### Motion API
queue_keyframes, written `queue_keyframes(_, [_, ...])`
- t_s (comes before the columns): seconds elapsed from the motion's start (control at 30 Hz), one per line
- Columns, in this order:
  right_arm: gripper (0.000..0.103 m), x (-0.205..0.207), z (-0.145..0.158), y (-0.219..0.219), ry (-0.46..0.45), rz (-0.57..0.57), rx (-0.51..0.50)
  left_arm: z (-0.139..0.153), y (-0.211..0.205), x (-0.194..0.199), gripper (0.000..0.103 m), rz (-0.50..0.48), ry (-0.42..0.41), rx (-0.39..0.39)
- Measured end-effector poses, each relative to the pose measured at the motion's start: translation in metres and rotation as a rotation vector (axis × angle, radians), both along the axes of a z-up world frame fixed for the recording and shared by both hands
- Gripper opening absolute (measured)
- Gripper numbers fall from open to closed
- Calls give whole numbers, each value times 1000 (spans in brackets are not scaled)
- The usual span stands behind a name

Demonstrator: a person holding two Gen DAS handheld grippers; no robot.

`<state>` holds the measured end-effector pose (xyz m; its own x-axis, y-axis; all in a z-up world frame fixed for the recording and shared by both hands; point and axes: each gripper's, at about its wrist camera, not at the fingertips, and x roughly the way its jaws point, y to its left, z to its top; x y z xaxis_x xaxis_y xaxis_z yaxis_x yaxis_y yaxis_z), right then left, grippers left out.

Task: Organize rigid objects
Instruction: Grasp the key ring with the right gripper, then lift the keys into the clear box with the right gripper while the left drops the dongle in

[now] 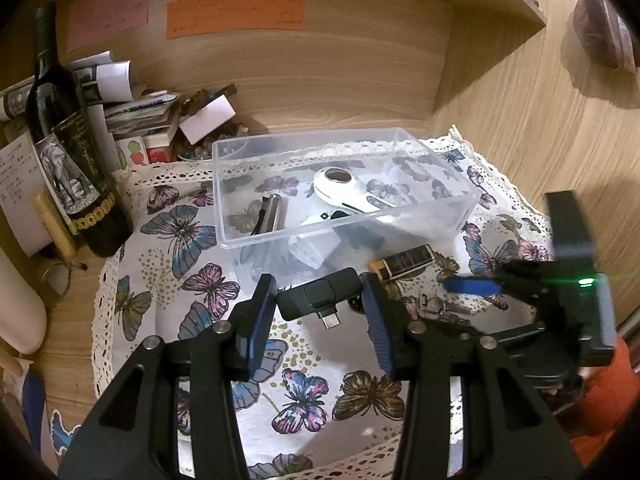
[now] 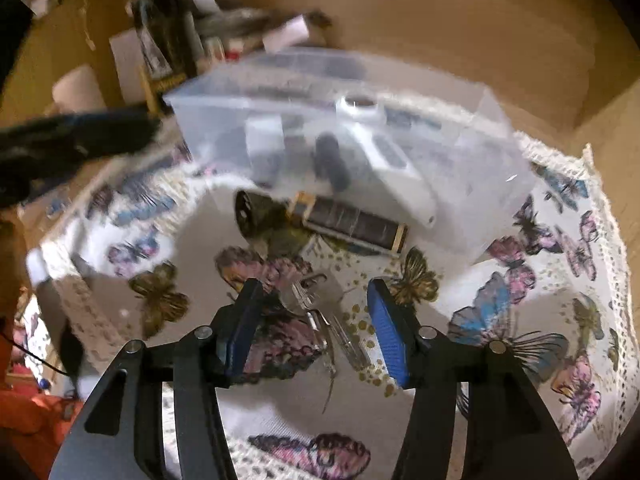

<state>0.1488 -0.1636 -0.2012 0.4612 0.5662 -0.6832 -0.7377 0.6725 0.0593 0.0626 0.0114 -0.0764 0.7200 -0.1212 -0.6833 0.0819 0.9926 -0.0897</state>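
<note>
Between the left gripper's (image 1: 320, 300) parted fingers, the black dongle (image 1: 318, 294).

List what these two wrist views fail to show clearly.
- Left wrist view: the sticky notes on the back wall carry writing too small to read.
- Left wrist view: things low in the clear plastic bin are smeared by its frosted front wall.
- Right wrist view: motion blur smears the bin's contents and the clutter behind it.
- Right wrist view: the keys run under the right gripper, so their full count is unclear.
</note>
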Motion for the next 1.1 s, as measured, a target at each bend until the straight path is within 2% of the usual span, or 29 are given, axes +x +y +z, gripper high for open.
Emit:
queue_keyframes(0.07, [52, 3, 0, 1, -3, 7, 8, 1, 1, 0, 44, 5, -1, -2])
queue_keyframes(0.2, [24, 2, 3, 4, -18, 19, 7, 1, 3, 1, 44, 13, -3, -7])
queue_keyframes(0.43, [24, -3, 6, -6, -4, -15, 57, 4, 2, -1, 44, 9, -13, 0])
queue_keyframes(0.87, [21, -14, 34, -31, -82, -105, 145, 13, -2, -6, 44, 5, -44, 3])
queue_keyframes(1.1, [20, -17, 45, -36, -121, -117, 178, 19, -1, -6, 44, 11, -58, 0])
